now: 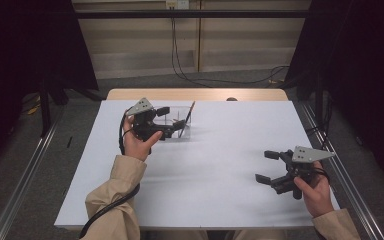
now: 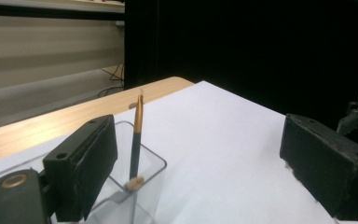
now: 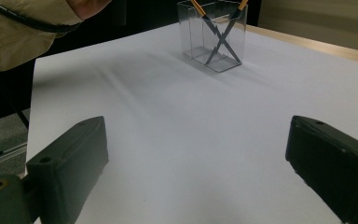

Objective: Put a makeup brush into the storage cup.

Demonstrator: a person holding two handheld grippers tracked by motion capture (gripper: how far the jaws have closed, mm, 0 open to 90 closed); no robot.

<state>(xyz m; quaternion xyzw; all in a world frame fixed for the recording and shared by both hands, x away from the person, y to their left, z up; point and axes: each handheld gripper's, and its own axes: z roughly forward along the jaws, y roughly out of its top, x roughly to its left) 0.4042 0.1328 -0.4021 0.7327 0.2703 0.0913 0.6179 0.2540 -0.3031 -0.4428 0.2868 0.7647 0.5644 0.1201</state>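
**Inspector:** High view first, working from the left. The left gripper sits at the clear holder, on its left side, jaws spread with nothing pinched between them. Two pencils stand crossed inside that holder. In the left gripper view one pencil rises just beside the near pad, apart from it, as far as I can tell.

**Onlooker:** So which step is this, in your judgement?

**Inspector:** Either a release just at the holder or the start of a pick; the open jaws allow both readings. A pick would call for bringing the pads onto opposite sides of one pencil shaft above the rim, then closing and lifting straight up so the other pencil is not dragged.

**Onlooker:** And to the right of the holder?

**Inspector:** The right gripper rests well to the right of the holder and nearer the person, jaws likewise spread and empty.

**Onlooker:** Room to move?

**Inspector:** Ample. The white table sheet lies bare between holder and right gripper. The holder stands near the far edge, where a wooden strip shows, so any push away from the person risks sliding it that way.
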